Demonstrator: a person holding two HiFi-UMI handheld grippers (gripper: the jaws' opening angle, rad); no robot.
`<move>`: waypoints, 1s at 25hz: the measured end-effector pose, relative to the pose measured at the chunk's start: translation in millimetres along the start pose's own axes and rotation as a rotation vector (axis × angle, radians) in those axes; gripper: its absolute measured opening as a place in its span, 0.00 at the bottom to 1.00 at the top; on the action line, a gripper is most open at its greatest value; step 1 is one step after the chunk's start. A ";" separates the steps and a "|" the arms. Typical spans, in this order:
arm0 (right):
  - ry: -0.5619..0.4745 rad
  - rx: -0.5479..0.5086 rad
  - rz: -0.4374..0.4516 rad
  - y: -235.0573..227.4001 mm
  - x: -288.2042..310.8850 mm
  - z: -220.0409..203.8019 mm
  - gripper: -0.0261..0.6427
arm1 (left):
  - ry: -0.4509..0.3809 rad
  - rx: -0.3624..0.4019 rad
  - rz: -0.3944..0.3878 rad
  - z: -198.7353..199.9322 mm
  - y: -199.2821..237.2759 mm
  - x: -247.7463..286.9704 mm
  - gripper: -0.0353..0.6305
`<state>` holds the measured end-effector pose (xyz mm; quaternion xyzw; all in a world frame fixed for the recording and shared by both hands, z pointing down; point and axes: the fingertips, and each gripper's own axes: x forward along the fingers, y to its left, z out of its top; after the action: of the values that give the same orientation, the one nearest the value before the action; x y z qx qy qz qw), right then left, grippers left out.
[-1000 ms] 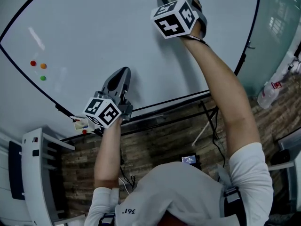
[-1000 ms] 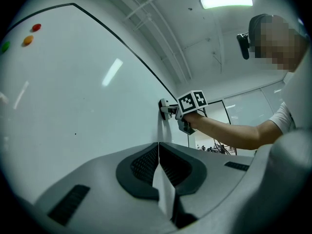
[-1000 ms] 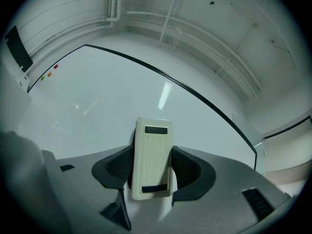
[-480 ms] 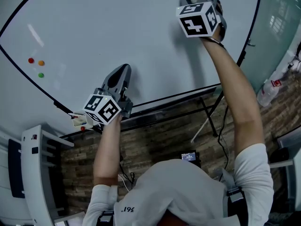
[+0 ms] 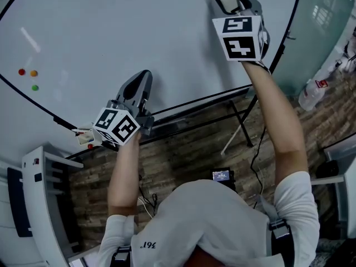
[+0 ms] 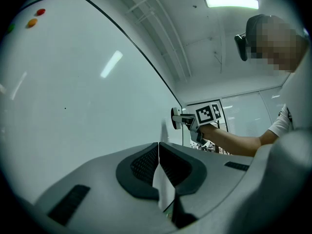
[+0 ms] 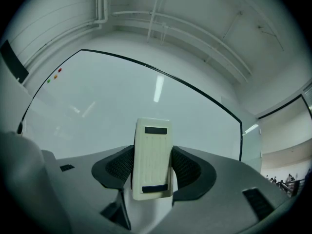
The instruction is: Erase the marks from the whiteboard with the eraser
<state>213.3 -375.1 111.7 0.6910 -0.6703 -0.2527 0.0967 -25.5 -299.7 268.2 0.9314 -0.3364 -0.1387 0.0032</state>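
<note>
A whiteboard [image 5: 139, 32] fills the background. The cream eraser [image 7: 152, 158] is pinched in the right claw [image 7: 152, 155] near the board's right edge; only the right gripper view shows its ribbed face. The left claw [image 6: 158, 150] is pressed together, empty.

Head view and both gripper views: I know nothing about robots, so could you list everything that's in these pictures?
whiteboard: one, white with a black frame, fills most of the head view.
coloured dots: three, red, orange and green, close together on the board's left part; possibly magnets.
eraser: one, cream, between the right gripper's jaws.
floor: one, brown planks, below the board.
ceiling light: one, white, overhead.
left gripper: one, grey, jaws together on nothing, near the board's lower edge.
right gripper: one, grey, shut on the eraser, held high.
arms: two, bare, in white short sleeves.
</note>
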 end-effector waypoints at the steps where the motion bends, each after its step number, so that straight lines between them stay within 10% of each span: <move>1: 0.008 0.004 0.009 3.5 -2.9 -6.3 0.42 | 0.002 -0.001 0.000 -2.3 -1.4 -0.7 0.06; 25: 0.080 0.169 0.187 65.9 -79.6 -105.8 0.42 | 0.033 -0.088 0.069 -60.6 -34.5 -47.3 0.06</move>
<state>208.2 -324.6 250.6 0.6408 -0.7463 -0.1574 0.0877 -22.8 -248.6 335.1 0.9203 -0.3620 -0.1379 0.0543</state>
